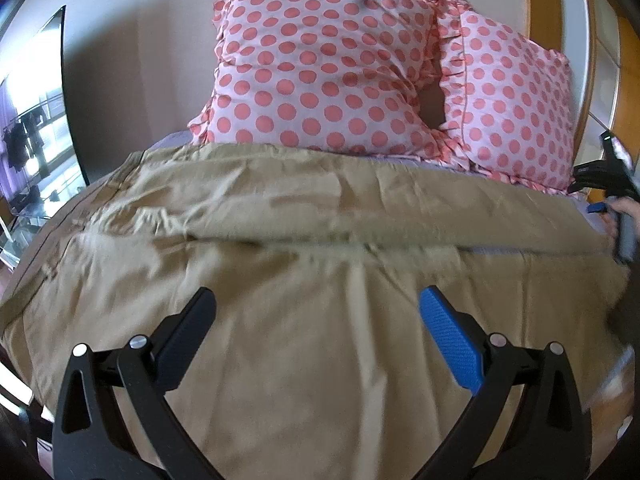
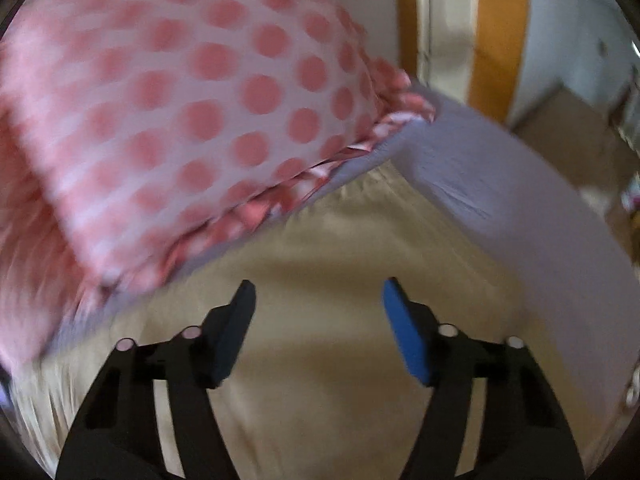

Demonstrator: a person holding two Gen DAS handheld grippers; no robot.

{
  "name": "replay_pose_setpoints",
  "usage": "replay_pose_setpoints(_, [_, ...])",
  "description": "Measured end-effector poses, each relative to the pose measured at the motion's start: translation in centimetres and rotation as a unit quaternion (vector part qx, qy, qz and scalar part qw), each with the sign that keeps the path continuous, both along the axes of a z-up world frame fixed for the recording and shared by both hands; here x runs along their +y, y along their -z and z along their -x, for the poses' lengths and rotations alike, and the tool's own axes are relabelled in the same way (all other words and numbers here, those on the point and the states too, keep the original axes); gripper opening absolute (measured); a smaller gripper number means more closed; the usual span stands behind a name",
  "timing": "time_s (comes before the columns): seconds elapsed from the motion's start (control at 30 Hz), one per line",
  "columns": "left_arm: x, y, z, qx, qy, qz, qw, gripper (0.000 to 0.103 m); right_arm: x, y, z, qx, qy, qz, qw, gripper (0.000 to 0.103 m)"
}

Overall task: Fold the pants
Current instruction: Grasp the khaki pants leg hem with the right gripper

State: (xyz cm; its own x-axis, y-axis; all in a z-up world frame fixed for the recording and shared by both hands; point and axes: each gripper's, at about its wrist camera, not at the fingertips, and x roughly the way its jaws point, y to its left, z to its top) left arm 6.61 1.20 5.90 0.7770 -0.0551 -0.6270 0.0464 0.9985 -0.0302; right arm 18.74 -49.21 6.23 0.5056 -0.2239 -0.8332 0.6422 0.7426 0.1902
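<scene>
Tan pants (image 1: 280, 240) lie spread flat across the bed, waistband at the left, legs running to the right. My left gripper (image 1: 318, 300) is open and empty just above the near leg. My right gripper (image 2: 318, 290) is open and empty above the leg ends (image 2: 340, 240) near the bed's right edge; it also shows at the right edge of the left wrist view (image 1: 608, 196). The right wrist view is motion-blurred.
Two pink polka-dot pillows (image 1: 320, 64) (image 1: 516, 112) lean against the headboard just behind the pants; one fills the right wrist view (image 2: 168, 112). The lavender sheet (image 2: 500, 200) ends at the bed's right edge. A dark screen (image 1: 36, 120) stands at the left.
</scene>
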Motion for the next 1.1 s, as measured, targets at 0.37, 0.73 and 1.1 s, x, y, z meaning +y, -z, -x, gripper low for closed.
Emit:
replay_pose_setpoints(0.37, [1.5, -1.2, -6.9, 0.024, -0.029, 0.039, 0.9985, 0.101, -1.7, 3.4, -8.9, 0.073, 0.016, 0.07, 0.995, 0.037])
replay_pose_setpoints(0.73, [2.4, -1.1, -4.8, 0.004, -0.035, 0.028, 0.999, 0.099, -5.1, 3.0, -1.7, -0.104, 0.023, -0.05, 0.993, 0.004])
replay_pose_setpoints(1.1, [6.1, -3.1, -7.0, 0.012, -0.004, 0.115, 0.9932, 0.1, -2.3, 1.6, 24.2, -0.282, -0.014, -0.189, 0.941, 0.004])
